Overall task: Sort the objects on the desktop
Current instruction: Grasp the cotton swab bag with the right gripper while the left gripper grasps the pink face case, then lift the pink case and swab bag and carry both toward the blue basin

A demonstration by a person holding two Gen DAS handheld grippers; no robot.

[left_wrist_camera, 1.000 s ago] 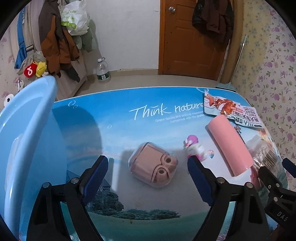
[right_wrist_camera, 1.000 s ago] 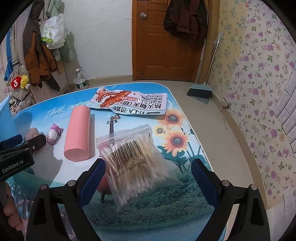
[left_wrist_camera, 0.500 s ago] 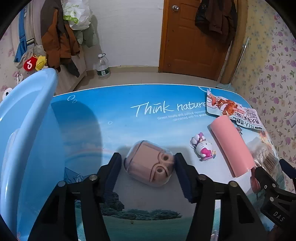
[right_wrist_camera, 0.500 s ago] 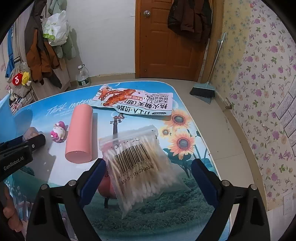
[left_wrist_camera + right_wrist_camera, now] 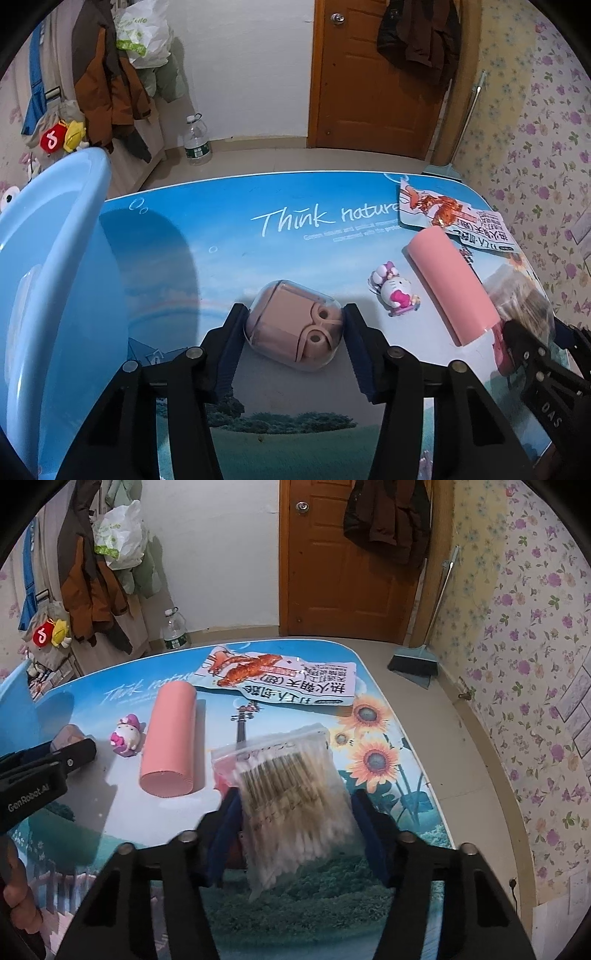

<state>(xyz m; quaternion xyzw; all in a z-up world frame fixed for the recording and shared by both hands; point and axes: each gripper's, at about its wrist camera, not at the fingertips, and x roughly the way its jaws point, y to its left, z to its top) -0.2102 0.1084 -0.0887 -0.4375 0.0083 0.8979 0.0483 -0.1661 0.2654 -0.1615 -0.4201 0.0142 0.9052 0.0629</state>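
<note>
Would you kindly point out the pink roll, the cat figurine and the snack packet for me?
pink roll (image 5: 170, 738), right wrist view, middle of its long side.
cat figurine (image 5: 396, 293), left wrist view, its white face.
snack packet (image 5: 280, 681), right wrist view, centre of the printed front.

The desk bore a glossy printed sheet, smooth and faintly reflective. The case had a clear glossy plastic shell over a matt pink body. The roll looked matt, with a finely ribbed end. The swab bag was thin clear film, crinkled and shiny. The snack pack, near the desk's far edge, was glossy printed foil or plastic. The figurine was smooth glossy plastic. The basin was smooth, semi-gloss blue plastic. The gripper fingers were matt black plastic with ridged blue pads.
</note>
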